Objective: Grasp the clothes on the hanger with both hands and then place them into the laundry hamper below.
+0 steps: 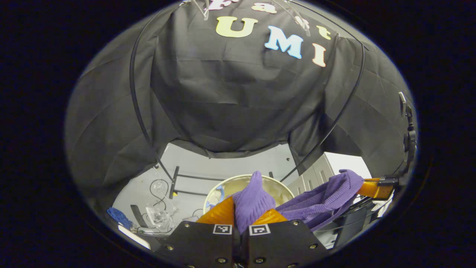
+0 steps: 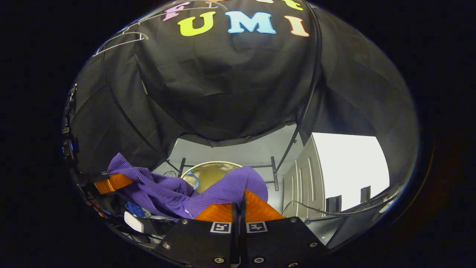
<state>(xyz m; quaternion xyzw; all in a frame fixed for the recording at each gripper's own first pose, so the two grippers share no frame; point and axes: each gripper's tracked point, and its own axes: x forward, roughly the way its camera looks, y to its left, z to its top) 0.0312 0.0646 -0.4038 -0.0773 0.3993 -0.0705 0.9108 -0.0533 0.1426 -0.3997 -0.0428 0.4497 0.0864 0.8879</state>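
Both grippers clamped on the purple garment (image 1: 316, 201) — left gripper (image 1: 250, 217), right gripper (image 2: 240, 208) — stretched above the hamper (image 2: 208, 173)

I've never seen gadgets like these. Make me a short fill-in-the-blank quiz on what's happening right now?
1. Both grippers are pinching a ____ knitted garment.
2. The garment hangs stretched between the left gripper and the ____ gripper.
3. Beyond the cloth stands a round laundry ____ with a pale rim.
4. Both grippers' fingers are ____ on the cloth, not open.

Missing words: purple; right; hamper; shut
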